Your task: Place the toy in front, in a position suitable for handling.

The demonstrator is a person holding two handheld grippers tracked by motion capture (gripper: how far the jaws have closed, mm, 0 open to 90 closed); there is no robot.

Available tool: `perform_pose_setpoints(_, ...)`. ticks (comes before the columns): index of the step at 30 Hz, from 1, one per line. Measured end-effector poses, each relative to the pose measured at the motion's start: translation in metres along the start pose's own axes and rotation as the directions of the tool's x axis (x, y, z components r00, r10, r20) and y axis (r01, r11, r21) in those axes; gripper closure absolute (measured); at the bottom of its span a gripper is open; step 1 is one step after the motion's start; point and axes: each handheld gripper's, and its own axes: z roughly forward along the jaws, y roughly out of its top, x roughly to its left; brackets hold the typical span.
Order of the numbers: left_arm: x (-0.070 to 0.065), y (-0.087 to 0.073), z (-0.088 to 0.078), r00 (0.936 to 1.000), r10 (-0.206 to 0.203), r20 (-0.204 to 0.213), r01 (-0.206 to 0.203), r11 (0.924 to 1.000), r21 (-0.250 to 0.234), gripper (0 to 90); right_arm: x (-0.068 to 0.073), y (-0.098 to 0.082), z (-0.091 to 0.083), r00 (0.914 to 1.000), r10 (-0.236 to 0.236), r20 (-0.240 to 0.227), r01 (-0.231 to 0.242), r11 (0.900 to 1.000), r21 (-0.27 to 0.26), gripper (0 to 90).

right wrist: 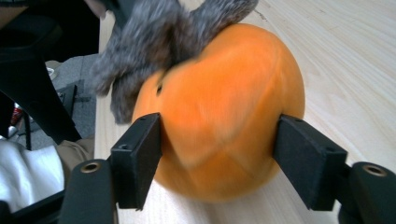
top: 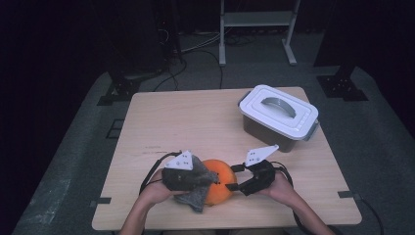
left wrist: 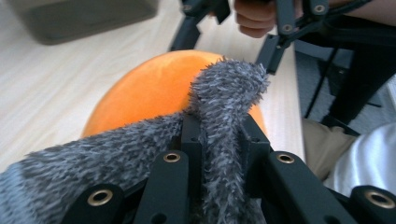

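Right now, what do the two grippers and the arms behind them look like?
Both the left gripper and right gripper are black linkage frames with flat rectangular jaws and brass-coloured rivets. Each carries a grey three-cornered plate dotted with small marks on top, and a black cable loops back from each. The person's forearms are bare, no sleeves.

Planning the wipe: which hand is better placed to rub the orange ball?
Left. Its left gripper already pinches the grey cloth against the orange ball; the right gripper only brackets the ball.
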Motion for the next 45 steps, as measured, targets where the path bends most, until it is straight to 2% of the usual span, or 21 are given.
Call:
perform_pose_setpoints(3,-0.003,0.004,0.0,0.9997,0.018,-0.014,-0.017,0.9998,0.007,76.1,0.003,0.0,0.003,0.9996,-0.01,0.025,0.009,1.0,0.02,35.7)
perform_pose_setpoints(6,-0.006,0.011,-0.004,0.9994,0.031,-0.016,-0.032,0.9992,-0.025,76.2,0.008,0.001,0.002,0.9977,-0.05,0.046,0.049,0.998,0.027,46.0)
perform_pose_setpoints(8,-0.009,0.016,-0.005,0.9993,0.038,-0.008,-0.038,0.9979,-0.052,76.1,0.014,0.002,0.002,0.9955,-0.087,0.037,0.087,0.996,0.018,49.8)
perform_pose_setpoints(10,-0.01,0.018,-0.006,0.9989,0.045,-0.011,-0.046,0.9971,-0.061,76.0,0.022,0.004,0.003,0.9846,-0.169,0.044,0.168,0.985,0.025,51.3)
perform_pose_setpoints(11,-0.012,0.022,-0.006,0.9986,0.051,-0.015,-0.052,0.9961,-0.071,75.9,0.028,0.005,0.004,0.9763,-0.212,0.045,0.21,0.977,0.032,52.0)
perform_pose_setpoints(14,-0.01,0.02,-0.007,0.9986,0.046,-0.024,-0.047,0.9968,-0.064,76.0,0.033,0.005,0.006,0.9647,-0.259,0.049,0.257,0.965,0.047,54.1)
perform_pose_setpoints(16,-0.008,0.018,-0.008,0.9987,0.044,-0.024,-0.045,0.9968,-0.065,76.0,0.032,0.005,0.005,0.9632,-0.263,0.053,0.261,0.964,0.05,54.8)
perform_pose_setpoints(18,0.003,0.007,-0.012,0.9991,-0.005,-0.041,0.002,0.9973,-0.073,75.9,0.029,0.003,0.003,0.963,-0.264,0.054,0.261,0.964,0.056,55.4)
perform_pose_setpoints(21,0.012,-0.004,-0.014,0.9979,-0.05,-0.042,0.047,0.9957,-0.08,76.0,0.024,0.001,0.0,0.9671,-0.248,0.054,0.245,0.968,0.061,55.1)
perform_pose_setpoints(23,0.013,-0.006,-0.014,0.9976,-0.061,-0.032,0.058,0.9949,-0.082,76.0,0.02,0.0,0.0,0.9738,-0.223,0.044,0.221,0.974,0.052,52.9)
perform_pose_setpoints(24,0.013,-0.006,-0.014,0.9976,-0.061,-0.032,0.058,0.9949,-0.082,76.0,0.02,0.0,0.0,0.9738,-0.223,0.044,0.221,0.974,0.052,52.9)
perform_pose_setpoints(25,0.01,-0.005,-0.011,0.9987,-0.047,-0.021,0.046,0.997,-0.062,76.0,0.017,0.001,0.0,0.9819,-0.187,0.033,0.185,0.982,0.046,43.2)
perform_pose_setpoints(28,0.005,-0.002,-0.007,0.9992,-0.027,0.029,0.028,0.9986,-0.045,75.8,0.016,0.003,0.002,0.9923,-0.124,0.007,0.123,0.991,0.048,33.0)
perform_pose_setpoints(29,0.003,-0.001,-0.006,0.9988,-0.021,0.044,0.023,0.9989,-0.041,75.6,0.016,0.003,0.003,0.9934,-0.115,0.006,0.115,0.992,0.052,29.9)
perform_pose_setpoints(31,-0.001,0.001,-0.003,0.9967,-0.005,0.081,0.008,0.9996,-0.027,75.4,0.018,0.004,0.004,0.9938,-0.111,0.003,0.111,0.992,0.058,26.8)
perform_pose_setpoints(34,-0.004,0.003,-0.001,0.9946,0.008,0.103,-0.006,0.9999,-0.015,75.3,0.021,0.004,0.007,0.9946,-0.104,0.0,0.104,0.993,0.055,28.2)
perform_pose_setpoints(35,-0.005,0.004,0.0,0.9954,0.012,0.095,-0.01,0.9998,-0.015,75.3,0.021,0.003,0.008,0.9941,-0.108,0.001,0.108,0.993,0.055,32.6)
perform_pose_setpoints(37,-0.004,0.006,-0.002,0.9972,0.022,0.071,-0.021,0.9996,-0.018,75.5,0.023,0.002,0.007,0.9886,-0.149,0.022,0.147,0.988,0.052,42.6)
perform_pose_setpoints(39,-0.004,0.009,-0.007,0.999,0.027,0.035,-0.026,0.9993,-0.028,75.7,0.024,0.002,0.005,0.9834,-0.178,0.035,0.176,0.983,0.045,48.3)
perform_pose_setpoints(43,-0.002,0.011,-0.017,0.9996,0.025,-0.013,-0.026,0.9988,-0.041,75.5,0.025,0.005,-0.001,0.9703,-0.238,0.042,0.236,0.97,0.049,50.9)
perform_pose_setpoints(45,0.0,0.009,-0.017,0.9993,0.017,-0.034,-0.018,0.9994,-0.029,75.5,0.024,0.005,-0.007,0.9663,-0.252,0.05,0.25,0.967,0.046,51.1)
